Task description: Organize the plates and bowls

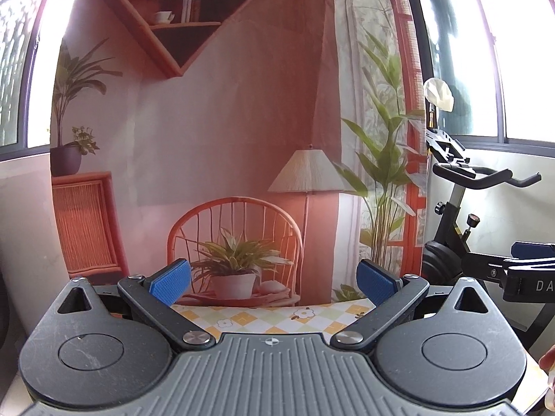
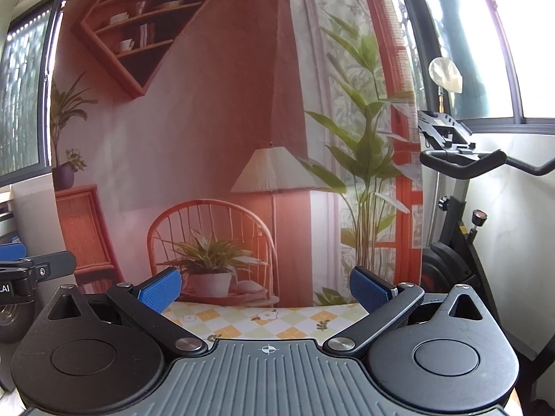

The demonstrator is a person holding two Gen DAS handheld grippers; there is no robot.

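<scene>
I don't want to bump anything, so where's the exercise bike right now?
The exercise bike stands at the right edge of both views, beside the printed backdrop and under the window, beyond the checkered tablecloth.

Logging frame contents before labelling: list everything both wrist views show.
tablecloth: 1, yellow, green and white check with flowers, below both tongs
printed backdrop: 1, pink room scene with shelf, chair, lamp, plants, hanging behind the table
exercise bike: 1, black, right of the backdrop
windows: dark frames, both sides
plates or bowls: none in view
left tongs: 1, black with blue pads, open, empty
right tongs: 1, black with blue pads, open, empty
</scene>
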